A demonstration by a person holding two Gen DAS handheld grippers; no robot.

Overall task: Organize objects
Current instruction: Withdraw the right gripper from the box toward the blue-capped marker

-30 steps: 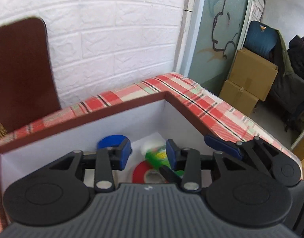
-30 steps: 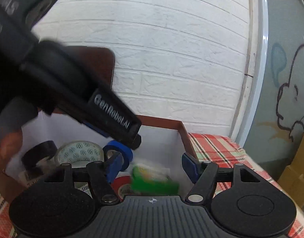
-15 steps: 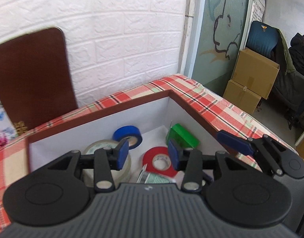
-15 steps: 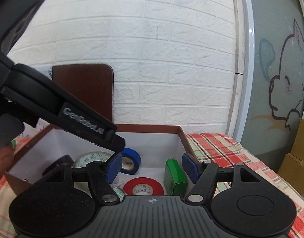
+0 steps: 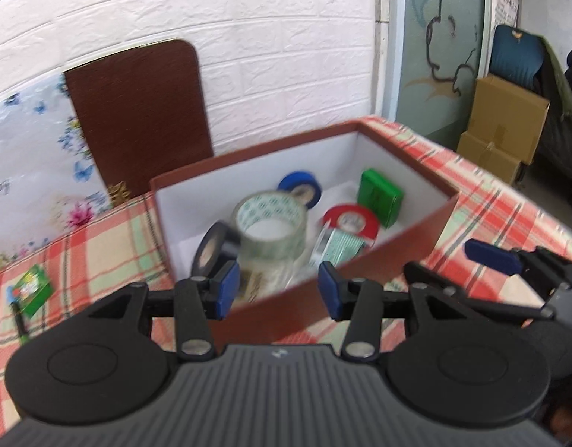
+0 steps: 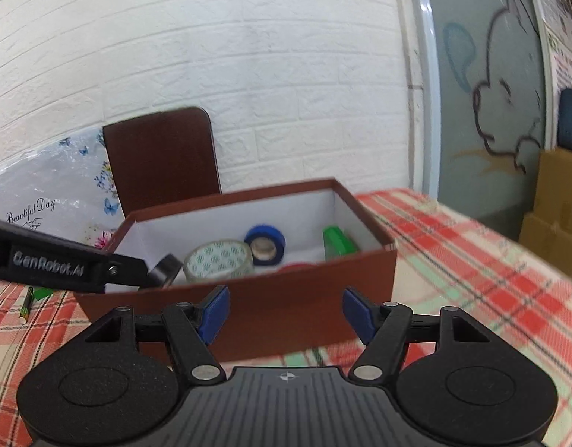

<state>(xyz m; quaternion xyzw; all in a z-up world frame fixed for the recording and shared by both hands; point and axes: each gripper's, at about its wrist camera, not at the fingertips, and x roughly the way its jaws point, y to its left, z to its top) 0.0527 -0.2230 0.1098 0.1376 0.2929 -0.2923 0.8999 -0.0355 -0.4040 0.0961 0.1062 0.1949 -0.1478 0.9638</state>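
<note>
A brown box [image 5: 431, 229] with a white inside stands on the plaid table [image 5: 502, 205]. It holds a clear tape roll [image 5: 271, 223], black roll [image 5: 213, 247], blue roll [image 5: 300, 188], red roll [image 5: 351, 220] and a green box [image 5: 379, 197]. My left gripper [image 5: 277, 289] is open and empty, just in front of the box's near wall. My right gripper [image 6: 284, 312] is open and empty, also before the box [image 6: 248, 298]. The right gripper's fingertips [image 5: 489, 257] show at the right of the left wrist view.
A small green packet [image 5: 31, 288] and a battery [image 6: 26, 307] lie on the table left of the box. A brown board [image 5: 140, 111] and a flowered bag [image 5: 28, 156] lean on the white brick wall. Cardboard boxes [image 5: 505, 126] stand on the floor to the right.
Both grippers have pulled back and up out of the box. The green box, earlier between the fingers over the box, now rests inside it.
</note>
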